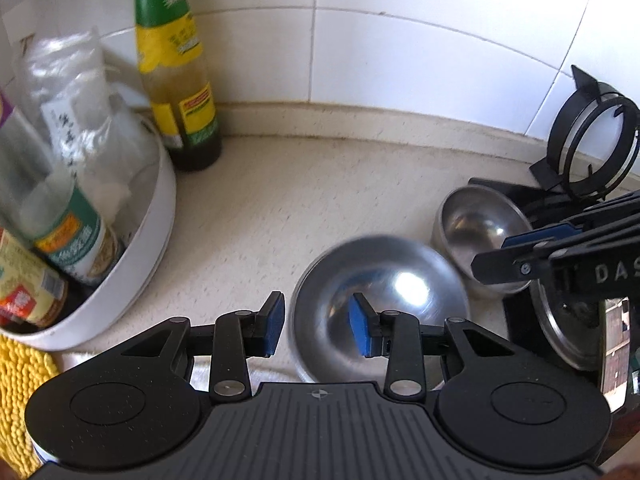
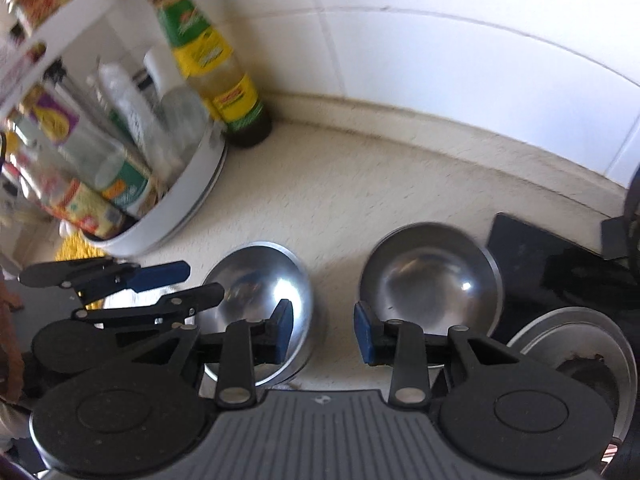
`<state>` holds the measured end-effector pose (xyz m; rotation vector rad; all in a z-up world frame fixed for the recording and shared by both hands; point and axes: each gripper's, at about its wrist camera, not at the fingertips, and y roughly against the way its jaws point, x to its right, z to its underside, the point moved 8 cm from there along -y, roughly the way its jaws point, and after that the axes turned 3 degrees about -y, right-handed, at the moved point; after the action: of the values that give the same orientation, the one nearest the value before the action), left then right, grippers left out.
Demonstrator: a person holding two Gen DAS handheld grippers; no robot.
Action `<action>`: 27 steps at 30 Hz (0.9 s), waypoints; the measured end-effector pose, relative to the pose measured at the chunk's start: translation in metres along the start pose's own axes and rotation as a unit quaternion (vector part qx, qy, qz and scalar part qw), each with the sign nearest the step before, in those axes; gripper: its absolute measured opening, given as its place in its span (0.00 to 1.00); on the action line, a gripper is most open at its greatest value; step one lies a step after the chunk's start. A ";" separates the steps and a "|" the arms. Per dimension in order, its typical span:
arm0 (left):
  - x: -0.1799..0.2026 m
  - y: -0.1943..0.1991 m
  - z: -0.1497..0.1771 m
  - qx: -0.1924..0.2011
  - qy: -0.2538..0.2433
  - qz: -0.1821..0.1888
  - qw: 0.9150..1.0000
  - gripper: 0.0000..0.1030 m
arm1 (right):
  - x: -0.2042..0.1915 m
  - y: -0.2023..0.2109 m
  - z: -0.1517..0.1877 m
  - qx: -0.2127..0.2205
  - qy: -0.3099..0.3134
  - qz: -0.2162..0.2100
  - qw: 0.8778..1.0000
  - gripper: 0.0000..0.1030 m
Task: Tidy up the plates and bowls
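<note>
Stainless steel bowls sit side by side, just apart, on the counter (image 2: 360,184): the left bowl (image 1: 380,304) near the white condiment tray (image 1: 160,216), the right bowl (image 2: 430,276) beside the black stove (image 2: 540,256). The left gripper (image 1: 318,328) straddles its bowl's near rim, fingers apart and empty; the right gripper (image 2: 324,330) hovers likewise spread between the bowls. A sound grasp likely needs one finger inside the rim, closing squarely before nesting.
</note>
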<state>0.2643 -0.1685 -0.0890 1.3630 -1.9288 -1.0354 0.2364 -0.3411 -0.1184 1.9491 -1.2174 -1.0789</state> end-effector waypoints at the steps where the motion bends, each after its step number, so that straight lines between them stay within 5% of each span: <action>1: 0.003 0.000 -0.003 0.002 -0.002 0.001 1.000 0.43 | 0.003 0.002 0.001 0.002 -0.004 0.000 1.000 0.52; 17: 0.076 -0.029 -0.051 -0.010 -0.063 0.045 0.997 0.52 | 0.087 0.013 0.004 0.015 -0.090 0.018 0.996 0.53; 27: 0.086 -0.071 -0.060 -0.042 -0.092 0.049 0.994 0.55 | 0.116 -0.007 0.007 0.001 -0.136 0.007 0.991 0.53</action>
<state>0.3198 -0.2797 -0.1150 1.1496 -2.0376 -1.2166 0.2626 -0.4448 -0.1653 1.8343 -1.3713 -1.3694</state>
